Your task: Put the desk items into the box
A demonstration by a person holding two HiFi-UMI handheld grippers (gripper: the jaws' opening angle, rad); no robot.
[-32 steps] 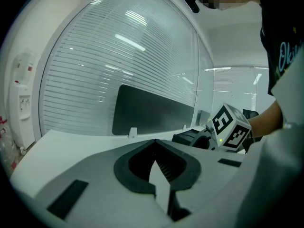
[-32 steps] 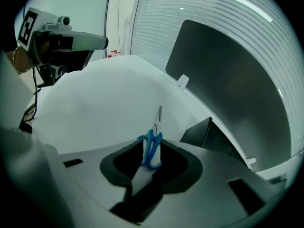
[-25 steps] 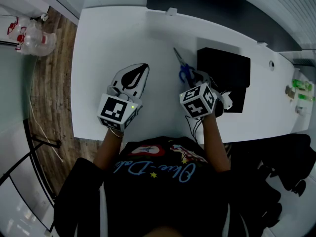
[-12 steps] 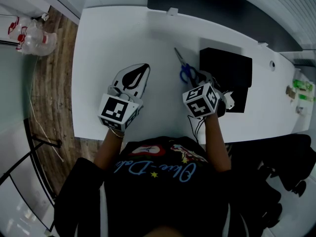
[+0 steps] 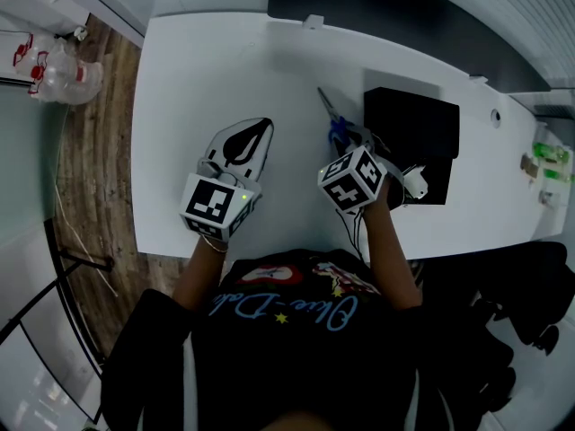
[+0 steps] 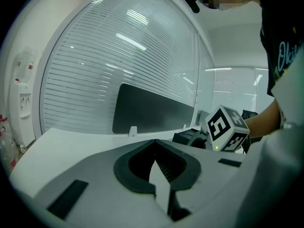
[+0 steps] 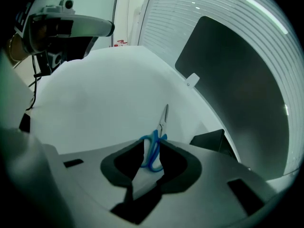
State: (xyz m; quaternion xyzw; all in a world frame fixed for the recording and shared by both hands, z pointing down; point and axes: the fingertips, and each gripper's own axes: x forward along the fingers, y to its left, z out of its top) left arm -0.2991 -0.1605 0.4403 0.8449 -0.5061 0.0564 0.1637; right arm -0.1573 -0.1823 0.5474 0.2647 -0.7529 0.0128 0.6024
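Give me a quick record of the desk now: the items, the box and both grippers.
desk: white
scissors: blue handles, lying flat beside the box
box: black, on the desk, scissors not in it
left gripper: shut, empty, away from the scissors
right gripper: over the scissors, jaws apart and just been closing, blue handles between them

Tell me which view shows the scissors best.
Right gripper view: the scissors lie close up, blue handles between the right gripper's jaws, which have just been closing. Head view: that gripper partly covers them. Left gripper view: none.
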